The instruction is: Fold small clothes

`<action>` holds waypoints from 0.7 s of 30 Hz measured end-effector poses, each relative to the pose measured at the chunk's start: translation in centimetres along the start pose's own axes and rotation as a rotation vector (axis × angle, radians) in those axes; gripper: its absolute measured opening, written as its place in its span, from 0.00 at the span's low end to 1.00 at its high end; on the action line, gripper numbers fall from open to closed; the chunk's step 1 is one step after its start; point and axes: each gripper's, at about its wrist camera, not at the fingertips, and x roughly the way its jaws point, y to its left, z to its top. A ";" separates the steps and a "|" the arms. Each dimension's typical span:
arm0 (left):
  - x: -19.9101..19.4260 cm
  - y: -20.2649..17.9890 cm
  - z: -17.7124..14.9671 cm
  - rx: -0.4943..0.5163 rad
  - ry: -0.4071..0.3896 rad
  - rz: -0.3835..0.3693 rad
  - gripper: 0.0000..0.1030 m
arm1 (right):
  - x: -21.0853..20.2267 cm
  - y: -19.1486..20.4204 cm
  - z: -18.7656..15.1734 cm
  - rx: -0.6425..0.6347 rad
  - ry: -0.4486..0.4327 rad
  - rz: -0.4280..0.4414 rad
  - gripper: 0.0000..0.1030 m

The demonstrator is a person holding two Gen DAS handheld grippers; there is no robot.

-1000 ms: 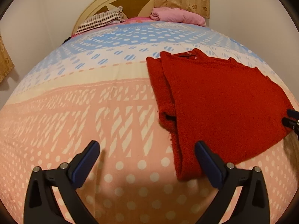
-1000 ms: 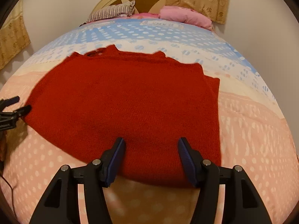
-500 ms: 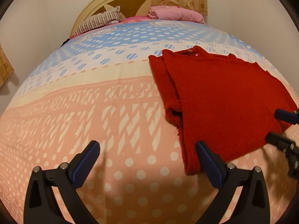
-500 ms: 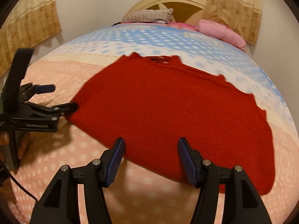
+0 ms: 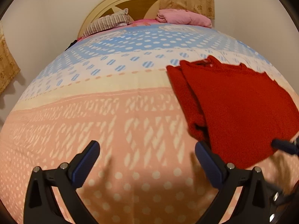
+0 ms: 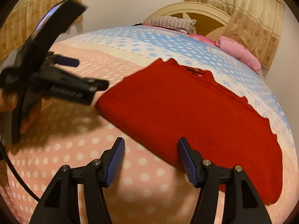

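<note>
A red knitted sweater (image 5: 235, 110) lies folded flat on the bed; it fills the middle and right of the right wrist view (image 6: 186, 115). My left gripper (image 5: 147, 160) is open and empty over the pink bedspread, left of the sweater's near corner. It also shows in the right wrist view (image 6: 89, 74), beside the sweater's left edge. My right gripper (image 6: 151, 158) is open and empty, just short of the sweater's near hem. One of its fingertips (image 5: 280, 144) shows at the right edge of the left wrist view.
The bedspread (image 5: 93, 112) is pink near me, cream and blue with dots farther off. A striped pillow (image 5: 108, 23) and a pink folded blanket (image 5: 185, 17) lie at the headboard (image 5: 134, 1). Curtains hang behind and at the left.
Both grippers have drawn back from the sweater and swung left. The sweater now sits farther right in both views. The left gripper looms larger in the right wrist view.
</note>
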 end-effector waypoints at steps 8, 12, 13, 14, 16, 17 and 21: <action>0.6 0.9 1.7 -0.067 -0.003 -0.099 1.00 | 0.5 2.8 0.9 -0.056 -0.017 0.002 0.59; 1.1 1.0 2.8 -0.095 -0.001 -0.148 1.00 | 0.9 3.4 1.4 -0.064 -0.023 -0.007 0.59; 1.3 0.9 3.2 -0.097 0.000 -0.161 1.00 | 1.1 3.5 1.5 -0.065 -0.022 -0.010 0.59; 1.5 0.9 3.4 -0.098 0.000 -0.169 1.00 | 1.2 3.6 1.5 -0.066 -0.021 -0.013 0.59; 2.0 0.7 4.0 -0.105 0.003 -0.190 1.00 | 1.5 3.9 1.8 -0.076 -0.019 -0.022 0.59; 2.2 0.7 4.3 -0.113 0.005 -0.205 1.00 | 1.6 4.0 1.9 -0.080 -0.020 -0.025 0.59; 3.5 0.5 5.2 -0.149 0.020 -0.264 1.00 | 1.8 4.5 2.3 -0.099 -0.025 -0.043 0.59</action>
